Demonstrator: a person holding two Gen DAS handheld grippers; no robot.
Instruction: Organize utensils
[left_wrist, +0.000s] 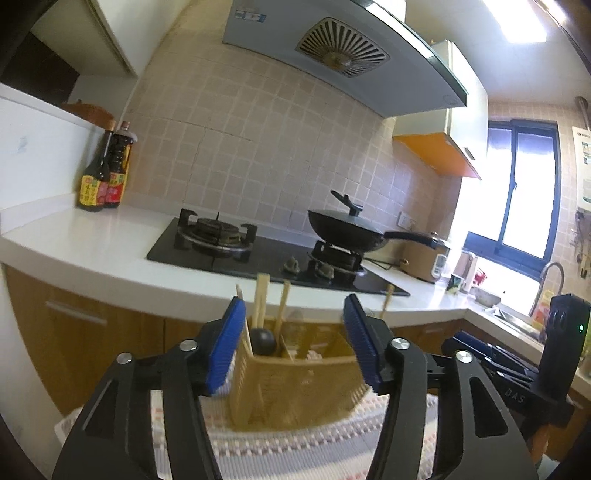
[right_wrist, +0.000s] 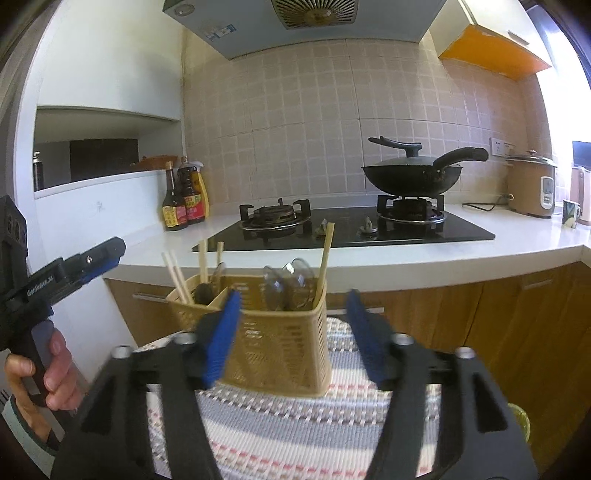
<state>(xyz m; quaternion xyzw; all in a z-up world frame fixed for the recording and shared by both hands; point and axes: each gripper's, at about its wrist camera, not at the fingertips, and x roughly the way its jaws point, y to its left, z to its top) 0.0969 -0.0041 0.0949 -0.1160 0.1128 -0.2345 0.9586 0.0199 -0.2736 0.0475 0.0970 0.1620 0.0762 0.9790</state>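
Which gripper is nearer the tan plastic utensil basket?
Cannot tell. Left gripper and right gripper each frame the tan plastic utensil basket with open fingers, neither touching.

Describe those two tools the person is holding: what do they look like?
Each is a black handheld frame ending in two fingers faced with ribbed blue pads, joined by silver bolts. The left gripper and the right gripper look alike. Seen from the side, the left one has white lettering on its black body, a grey-blue handle grip, and a boxy black camera block. The hand on it shows no sleeve.
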